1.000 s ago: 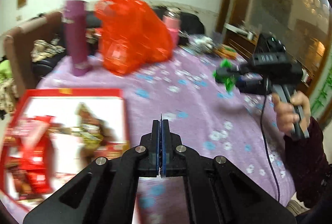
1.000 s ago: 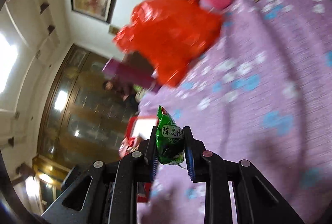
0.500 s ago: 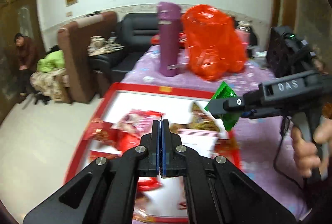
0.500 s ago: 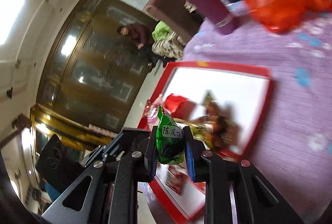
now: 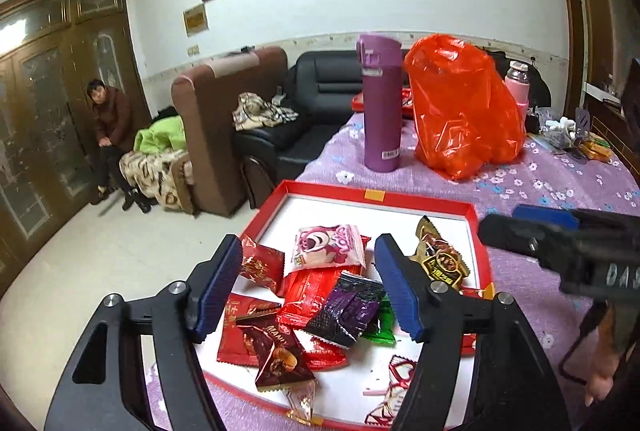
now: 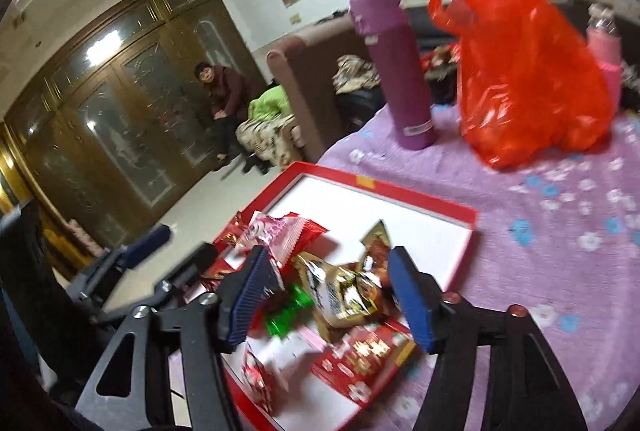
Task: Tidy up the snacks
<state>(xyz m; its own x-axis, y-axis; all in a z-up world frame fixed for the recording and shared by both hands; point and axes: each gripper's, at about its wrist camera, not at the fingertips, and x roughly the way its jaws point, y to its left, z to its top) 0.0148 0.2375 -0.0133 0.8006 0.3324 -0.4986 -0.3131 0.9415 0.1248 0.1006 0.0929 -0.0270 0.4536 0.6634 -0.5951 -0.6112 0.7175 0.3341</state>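
Observation:
A red-rimmed white tray [image 5: 400, 200] on the purple flowered tablecloth holds several wrapped snacks: a pink bear pack [image 5: 328, 247], a purple-black pack [image 5: 348, 307], red packs and a gold pack [image 5: 440, 263]. The green snack pack [image 5: 380, 327] lies in the tray among them; it also shows in the right wrist view [image 6: 290, 313]. My left gripper [image 5: 310, 291] is open and empty above the pile. My right gripper [image 6: 326, 297] is open and empty over the tray [image 6: 424, 201], above the gold pack [image 6: 340, 295]. Its body shows at the right of the left wrist view [image 5: 568, 251].
A purple flask [image 5: 380, 103], a red plastic bag [image 5: 464, 107] and a pink bottle [image 5: 518, 87] stand on the table behind the tray. Sofas and a seated person [image 5: 110, 119] are at the left beyond the table edge.
My right gripper opened and let go of the green snack pack, which now lies in the tray. My left gripper opened from shut. Both moved in over the tray.

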